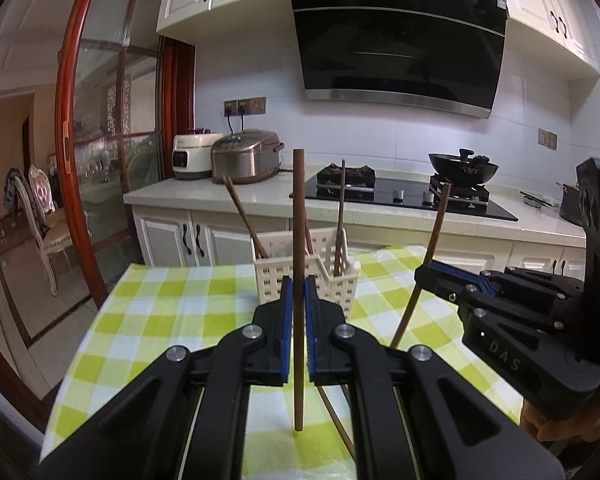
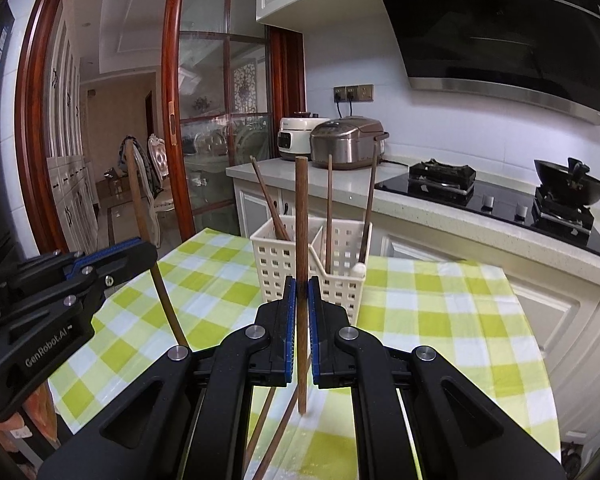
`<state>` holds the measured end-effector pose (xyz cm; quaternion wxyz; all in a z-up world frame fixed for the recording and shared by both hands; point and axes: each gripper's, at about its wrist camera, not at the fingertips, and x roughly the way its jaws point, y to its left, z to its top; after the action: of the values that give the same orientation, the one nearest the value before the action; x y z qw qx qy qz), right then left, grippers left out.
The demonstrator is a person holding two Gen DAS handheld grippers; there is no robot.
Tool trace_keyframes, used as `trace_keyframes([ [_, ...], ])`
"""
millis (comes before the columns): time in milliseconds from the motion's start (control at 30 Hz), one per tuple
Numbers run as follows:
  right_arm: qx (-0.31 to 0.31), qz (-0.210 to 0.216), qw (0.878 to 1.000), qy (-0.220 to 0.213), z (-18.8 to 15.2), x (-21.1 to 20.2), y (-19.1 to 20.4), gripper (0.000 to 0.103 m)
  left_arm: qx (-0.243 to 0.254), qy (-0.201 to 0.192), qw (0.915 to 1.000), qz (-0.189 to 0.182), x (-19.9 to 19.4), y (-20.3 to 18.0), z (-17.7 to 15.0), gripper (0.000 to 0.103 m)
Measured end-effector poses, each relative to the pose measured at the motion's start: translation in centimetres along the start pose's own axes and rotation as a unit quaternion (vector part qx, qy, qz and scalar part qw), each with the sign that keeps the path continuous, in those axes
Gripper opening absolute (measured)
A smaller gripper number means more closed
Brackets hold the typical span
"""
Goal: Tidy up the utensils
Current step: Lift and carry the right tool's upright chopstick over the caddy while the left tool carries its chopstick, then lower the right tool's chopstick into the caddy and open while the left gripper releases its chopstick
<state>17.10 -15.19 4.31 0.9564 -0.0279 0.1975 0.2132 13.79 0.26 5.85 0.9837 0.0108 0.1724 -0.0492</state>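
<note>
My left gripper [image 1: 299,286] is shut on a brown wooden chopstick [image 1: 299,216] held upright, its lower end near the checked cloth. My right gripper [image 2: 301,286] is shut on another upright chopstick [image 2: 301,216]. Each gripper shows in the other's view: the right gripper [image 1: 422,272] with its slanted chopstick [image 1: 436,232], the left gripper [image 2: 150,250] with its chopstick [image 2: 138,196]. A white perforated two-part utensil holder [image 1: 276,276] [image 2: 276,260] stands just beyond both grippers and holds several chopsticks [image 2: 329,208]. More chopsticks [image 2: 278,432] lie on the cloth under the grippers.
The green-and-white checked tablecloth [image 1: 172,304] [image 2: 440,320] covers the table. Behind it runs a kitchen counter with two rice cookers [image 1: 246,158], a gas hob [image 1: 400,194] and a black wok [image 1: 462,168]. A sliding glass door [image 1: 100,140] stands at left.
</note>
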Motion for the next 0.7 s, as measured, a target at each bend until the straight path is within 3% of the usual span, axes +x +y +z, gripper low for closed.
trace_keyframes([
  [333, 0.008, 0.002, 1.0, -0.002, 3.5, 1.7, -1.5, 0.006, 0.011, -0.015, 0.9998, -0.002, 2.4, 0.6, 4.2, 0.006],
  [700, 0.015, -0.003, 0.999, -0.029, 10.4, 3.5, -3.6, 0.006, 0.014, -0.042, 0.999, -0.005, 5.8, 1.2, 11.8, 0.006],
])
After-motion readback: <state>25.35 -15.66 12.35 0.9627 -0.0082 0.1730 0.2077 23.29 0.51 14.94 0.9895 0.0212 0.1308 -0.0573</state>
